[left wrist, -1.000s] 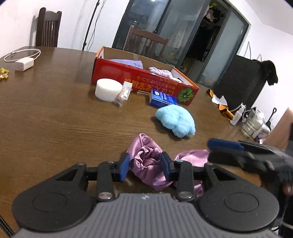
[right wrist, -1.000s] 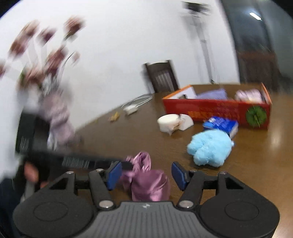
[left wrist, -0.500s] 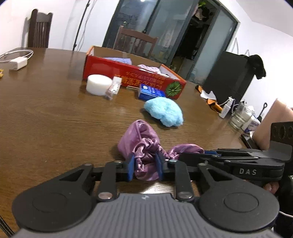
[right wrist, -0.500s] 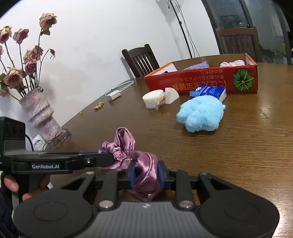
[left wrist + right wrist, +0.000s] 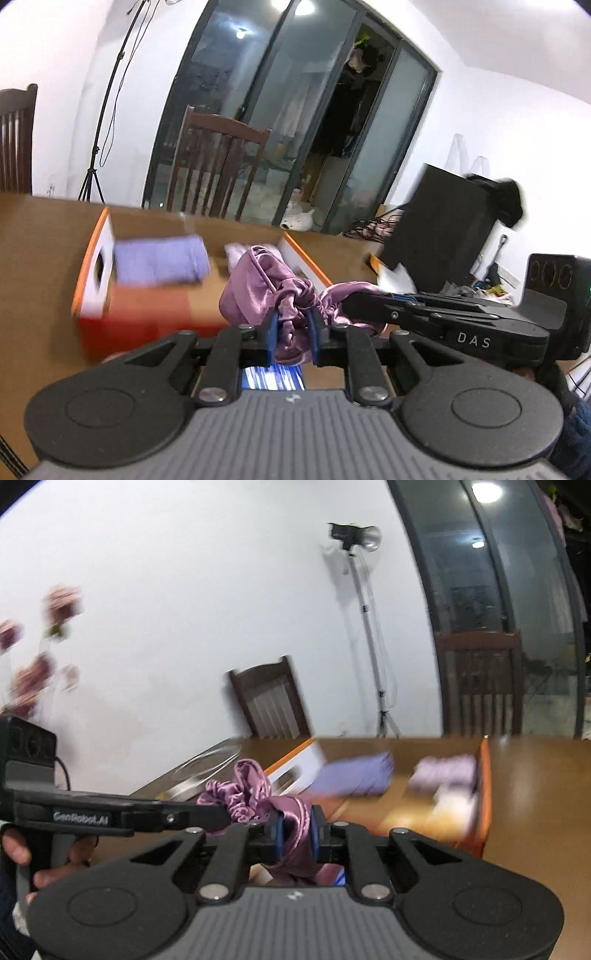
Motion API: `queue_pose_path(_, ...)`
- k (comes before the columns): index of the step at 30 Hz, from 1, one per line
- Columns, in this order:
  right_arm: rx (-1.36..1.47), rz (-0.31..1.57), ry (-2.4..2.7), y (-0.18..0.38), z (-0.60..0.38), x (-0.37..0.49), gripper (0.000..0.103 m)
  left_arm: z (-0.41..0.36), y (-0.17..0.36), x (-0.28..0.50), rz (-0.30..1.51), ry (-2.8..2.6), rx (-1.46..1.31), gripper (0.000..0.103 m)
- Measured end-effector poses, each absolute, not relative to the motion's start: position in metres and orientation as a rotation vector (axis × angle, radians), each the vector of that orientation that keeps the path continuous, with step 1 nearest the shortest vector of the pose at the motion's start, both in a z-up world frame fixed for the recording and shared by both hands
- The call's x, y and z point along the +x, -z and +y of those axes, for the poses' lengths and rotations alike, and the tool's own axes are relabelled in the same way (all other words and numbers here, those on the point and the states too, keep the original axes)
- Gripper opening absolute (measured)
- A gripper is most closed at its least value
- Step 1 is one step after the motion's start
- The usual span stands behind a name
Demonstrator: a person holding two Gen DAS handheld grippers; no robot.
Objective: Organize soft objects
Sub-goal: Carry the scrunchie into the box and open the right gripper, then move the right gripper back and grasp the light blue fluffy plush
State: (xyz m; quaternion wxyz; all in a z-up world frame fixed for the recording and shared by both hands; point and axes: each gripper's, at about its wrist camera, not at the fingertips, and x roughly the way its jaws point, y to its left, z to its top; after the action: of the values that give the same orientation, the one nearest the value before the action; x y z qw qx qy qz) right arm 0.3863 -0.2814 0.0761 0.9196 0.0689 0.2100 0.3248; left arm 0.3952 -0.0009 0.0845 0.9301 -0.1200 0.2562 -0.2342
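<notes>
You've got one purple satin cloth (image 5: 258, 284), held in the air btwn 2 grippers: left gripper (image 5: 291, 334) and right gripper (image 5: 294, 833), both clamped tight on its fabric. It hangs just in front of the red box (image 5: 147, 317); inside, prob 2 folded cloths, blurry. Both tilt slightly down over the brown table (image 5: 535, 794). White walls, 2 chairs.

From the left wrist view, the white letters "DAS" stand on the black side of the right claw (image 5: 347, 306). From the right wrist view, "GenRobot.AI", slightly blurred, is printed in pale letters along the body of the left claw (image 5: 218, 812). Nothing else is legible.
</notes>
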Motion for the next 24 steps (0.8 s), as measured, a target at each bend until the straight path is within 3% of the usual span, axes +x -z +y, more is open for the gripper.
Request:
queue_pose_path(6, 0.077, 0.572, -0.538, -0.059, -0.267, 0.546, 0.014, -0.033, -0.058, 0.557, 0.726, 0.42, -0.275, 0.017)
queue_pose_path(12, -0.021, 0.727, -0.427, -0.02, -0.26, 0.629, 0.014, -0.061, -0.018, 0.615, 0.876, 0.365, -0.245, 0.021)
queue_pose_path(13, -0.053, 0.726, -0.409, -0.019, -0.257, 0.631, 0.015, -0.065, -0.013, 0.618, 0.899, 0.359, -0.232, 0.025)
queue_pose_path(14, -0.089, 0.729, -0.397, -0.017, -0.253, 0.631, 0.016, -0.067, -0.011, 0.619, 0.91, 0.356, -0.224, 0.036)
queue_pose_path(18, -0.204, 0.785, -0.361, -0.013, -0.24, 0.636, 0.019, -0.067, -0.004, 0.618, 0.942, 0.34, -0.232, 0.043)
queue_pose_path(20, -0.178, 0.791, -0.35, -0.016, -0.244, 0.642, 0.035, -0.06, -0.008, 0.616, 0.932, 0.342, -0.246, 0.064)
queue_pose_path(22, -0.134, 0.788, -0.353, -0.02, -0.252, 0.64, 0.042, -0.051, -0.02, 0.607, 0.89, 0.338, -0.233, 0.068)
queue_pose_path(24, -0.1, 0.778, -0.367, -0.026, -0.259, 0.628, 0.043, -0.046, -0.035, 0.597, 0.864, 0.333, -0.196, 0.068)
